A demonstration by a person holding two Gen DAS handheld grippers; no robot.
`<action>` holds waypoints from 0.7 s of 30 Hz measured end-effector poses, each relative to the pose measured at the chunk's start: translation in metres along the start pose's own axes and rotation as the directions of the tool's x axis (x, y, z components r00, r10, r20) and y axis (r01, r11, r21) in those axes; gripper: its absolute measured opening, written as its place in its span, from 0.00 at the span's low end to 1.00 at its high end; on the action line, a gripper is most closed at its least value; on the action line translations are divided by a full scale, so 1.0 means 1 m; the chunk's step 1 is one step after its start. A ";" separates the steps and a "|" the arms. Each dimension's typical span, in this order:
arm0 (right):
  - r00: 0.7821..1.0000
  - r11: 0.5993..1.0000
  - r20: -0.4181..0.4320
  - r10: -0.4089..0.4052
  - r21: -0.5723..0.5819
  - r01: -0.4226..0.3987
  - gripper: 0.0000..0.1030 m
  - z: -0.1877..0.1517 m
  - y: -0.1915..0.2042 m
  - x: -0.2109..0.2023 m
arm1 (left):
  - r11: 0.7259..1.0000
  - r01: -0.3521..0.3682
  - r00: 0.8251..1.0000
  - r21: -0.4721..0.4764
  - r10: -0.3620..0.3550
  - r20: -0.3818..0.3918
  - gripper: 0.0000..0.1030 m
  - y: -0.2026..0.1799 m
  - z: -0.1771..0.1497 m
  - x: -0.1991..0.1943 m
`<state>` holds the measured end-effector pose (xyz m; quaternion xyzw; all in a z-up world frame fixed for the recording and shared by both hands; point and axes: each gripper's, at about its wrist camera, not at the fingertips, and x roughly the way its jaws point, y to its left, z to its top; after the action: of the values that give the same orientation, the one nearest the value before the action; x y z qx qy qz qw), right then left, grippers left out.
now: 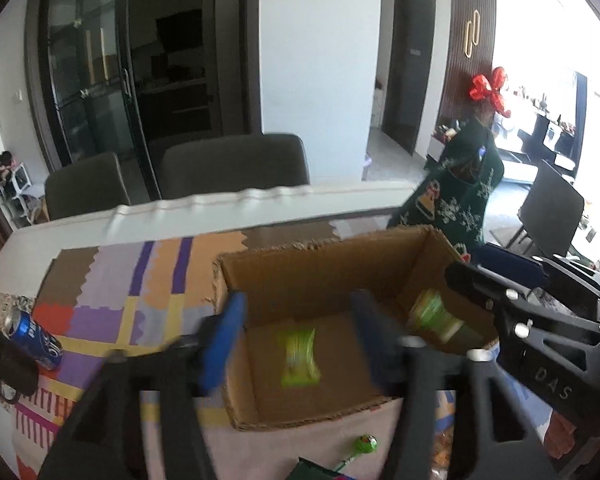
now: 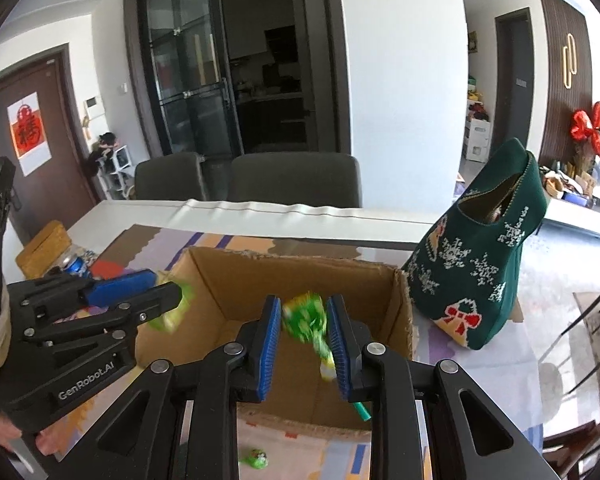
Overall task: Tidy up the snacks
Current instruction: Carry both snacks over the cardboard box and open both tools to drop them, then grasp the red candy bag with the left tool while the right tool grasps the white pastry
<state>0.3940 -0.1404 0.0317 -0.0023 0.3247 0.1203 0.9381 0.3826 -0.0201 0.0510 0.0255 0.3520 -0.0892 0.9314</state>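
An open cardboard box [image 1: 332, 264] [image 2: 300, 276] stands on the patterned tablecloth. In the left wrist view my left gripper [image 1: 296, 340] is open above the box, and a green packet [image 1: 300, 356] shows blurred between its fingers over the box floor. A second green snack [image 1: 440, 316] shows at the box's right side, by my right gripper [image 1: 496, 276]. In the right wrist view my right gripper [image 2: 304, 336] holds a green lollipop [image 2: 306, 320] over the box, its stick hanging down. My left gripper [image 2: 156, 284] is at the box's left wall beside a blurred green packet [image 2: 176, 312].
A blue Pepsi can [image 1: 34, 334] lies at the table's left. A green lollipop [image 1: 364, 444] [image 2: 256, 458] lies in front of the box. A green Christmas stocking [image 2: 488, 264] [image 1: 456, 196] stands right of the box. Grey chairs [image 1: 236, 168] stand behind the table.
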 end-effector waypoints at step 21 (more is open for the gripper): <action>0.996 0.998 0.057 -0.062 0.008 0.062 0.64 -0.057 0.008 -0.073 | 0.991 -0.075 0.996 0.107 0.068 0.064 0.89 -0.022 -0.065 -0.085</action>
<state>0.3021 -0.1533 0.0318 -0.0061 0.2979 0.0903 0.9503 0.2742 -0.0223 0.0586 0.0861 0.3173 -0.0754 0.9414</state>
